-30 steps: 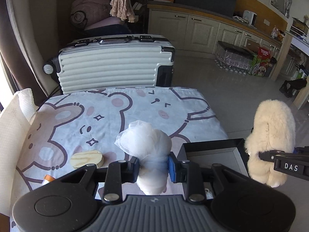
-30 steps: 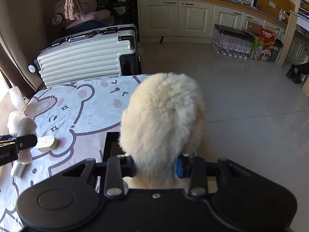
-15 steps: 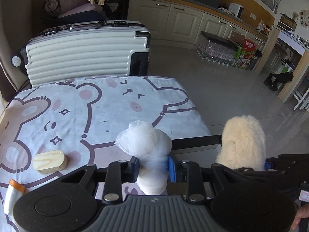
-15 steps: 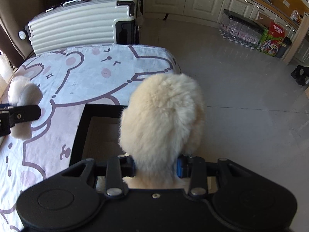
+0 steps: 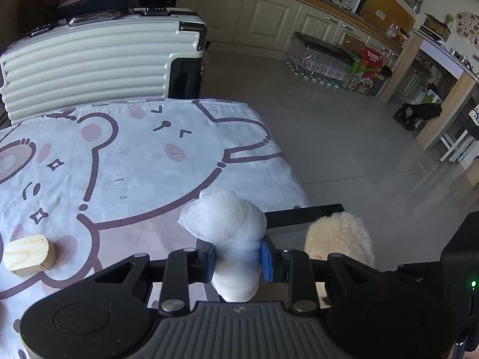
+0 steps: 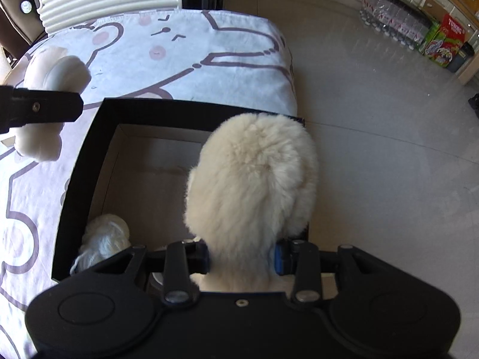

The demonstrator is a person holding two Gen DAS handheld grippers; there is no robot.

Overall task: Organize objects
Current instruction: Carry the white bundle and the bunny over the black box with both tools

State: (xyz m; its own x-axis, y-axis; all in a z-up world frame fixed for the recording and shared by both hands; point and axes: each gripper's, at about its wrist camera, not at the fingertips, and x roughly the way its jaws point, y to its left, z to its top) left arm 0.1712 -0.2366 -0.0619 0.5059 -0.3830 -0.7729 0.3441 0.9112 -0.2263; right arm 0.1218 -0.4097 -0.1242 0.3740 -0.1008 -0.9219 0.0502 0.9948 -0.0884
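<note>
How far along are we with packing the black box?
Done: one white mesh bundle lies in the black box. In hand: the right gripper holds the fluffy cream toy over the box; the left gripper holds another mesh pouch. Left: the wooden block on the tablecloth.

Fluffy toy (image 6: 251, 185) now over box (image 6: 89, 137), seemingly.

A table (image 5: 125, 161) with a bear-print cloth occupied the near left. A white ribbed suitcase (image 5: 89, 59) stood at its far edge. Cream cabinets (image 5: 263, 15) lined the far wall. Glossy grey floor tiles (image 5: 344, 137) reflected daylight on the right.
</note>
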